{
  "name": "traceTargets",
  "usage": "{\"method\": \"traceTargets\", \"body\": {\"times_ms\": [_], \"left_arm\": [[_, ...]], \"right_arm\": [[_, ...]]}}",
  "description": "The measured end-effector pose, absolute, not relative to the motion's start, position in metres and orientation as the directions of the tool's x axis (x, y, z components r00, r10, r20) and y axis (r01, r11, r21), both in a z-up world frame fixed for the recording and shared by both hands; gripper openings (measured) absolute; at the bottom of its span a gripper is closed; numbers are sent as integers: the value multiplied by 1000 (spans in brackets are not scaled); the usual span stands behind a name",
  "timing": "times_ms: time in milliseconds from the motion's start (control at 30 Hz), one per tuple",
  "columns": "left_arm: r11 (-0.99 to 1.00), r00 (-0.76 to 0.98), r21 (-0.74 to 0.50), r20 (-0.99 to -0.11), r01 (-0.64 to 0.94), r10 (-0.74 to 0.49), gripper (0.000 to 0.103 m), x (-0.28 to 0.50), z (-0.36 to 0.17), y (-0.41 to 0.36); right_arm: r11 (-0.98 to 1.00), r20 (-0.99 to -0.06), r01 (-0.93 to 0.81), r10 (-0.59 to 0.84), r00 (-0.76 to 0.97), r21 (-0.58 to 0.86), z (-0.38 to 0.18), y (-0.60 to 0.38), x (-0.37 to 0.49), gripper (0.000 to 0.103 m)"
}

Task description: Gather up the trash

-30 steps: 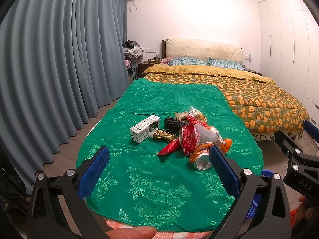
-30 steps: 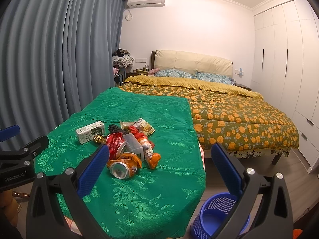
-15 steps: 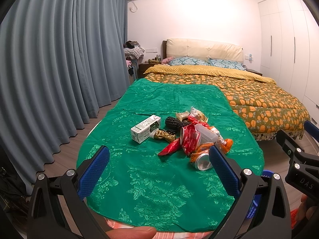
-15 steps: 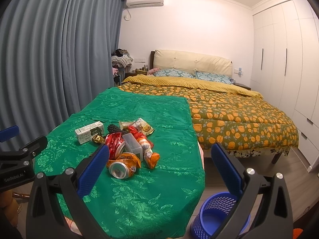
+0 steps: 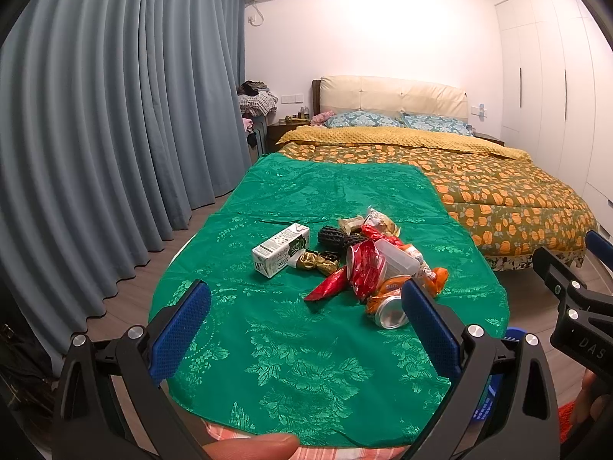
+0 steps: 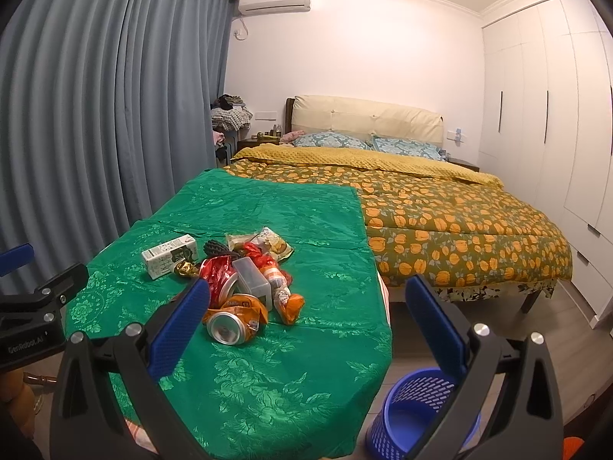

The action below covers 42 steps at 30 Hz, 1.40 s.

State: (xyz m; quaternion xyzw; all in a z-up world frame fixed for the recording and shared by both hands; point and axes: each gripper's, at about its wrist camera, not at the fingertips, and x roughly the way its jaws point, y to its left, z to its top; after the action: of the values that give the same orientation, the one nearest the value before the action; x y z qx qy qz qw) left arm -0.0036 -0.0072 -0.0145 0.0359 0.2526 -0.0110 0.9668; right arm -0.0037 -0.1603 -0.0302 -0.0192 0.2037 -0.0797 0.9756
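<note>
A pile of trash lies on a table with a green cloth point(image 5: 291, 345): a white milk carton point(image 5: 280, 249), a crushed orange can point(image 5: 387, 305), a clear plastic box point(image 5: 394, 260), red wrappers point(image 5: 364, 268), a black net point(image 5: 333, 234) and snack bags. The pile also shows in the right wrist view, with the can point(image 6: 230, 326) nearest. A blue mesh bin point(image 6: 417, 414) stands on the floor at the table's right. My left gripper point(image 5: 306, 329) is open and empty, short of the pile. My right gripper point(image 6: 306, 326) is open and empty, over the table's right edge.
A bed point(image 6: 440, 222) with an orange-patterned quilt stands behind and to the right of the table. Grey curtains point(image 5: 95, 134) hang along the left. White wardrobes point(image 6: 555, 115) line the right wall. Wood floor point(image 6: 567, 326) lies between bed and wardrobes.
Both views have shifted only slightly; the trash pile sits a touch nearer. Both grippers stay open and empty.
</note>
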Motion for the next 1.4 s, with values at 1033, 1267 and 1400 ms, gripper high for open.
{"method": "traceTargets", "body": {"times_ms": [1033, 1267, 1400], "left_arm": [[997, 878, 69, -479, 37, 0, 99, -1, -9, -10], [997, 880, 64, -476, 53, -16, 99, 0, -10, -12], [995, 879, 73, -476, 67, -24, 99, -1, -11, -14]], "right_arm": [[987, -396, 149, -163, 904, -66, -30, -162, -5, 99], [987, -395, 147, -160, 905, -63, -30, -163, -5, 99], [987, -395, 149, -161, 904, -63, -30, -163, -5, 99]]}}
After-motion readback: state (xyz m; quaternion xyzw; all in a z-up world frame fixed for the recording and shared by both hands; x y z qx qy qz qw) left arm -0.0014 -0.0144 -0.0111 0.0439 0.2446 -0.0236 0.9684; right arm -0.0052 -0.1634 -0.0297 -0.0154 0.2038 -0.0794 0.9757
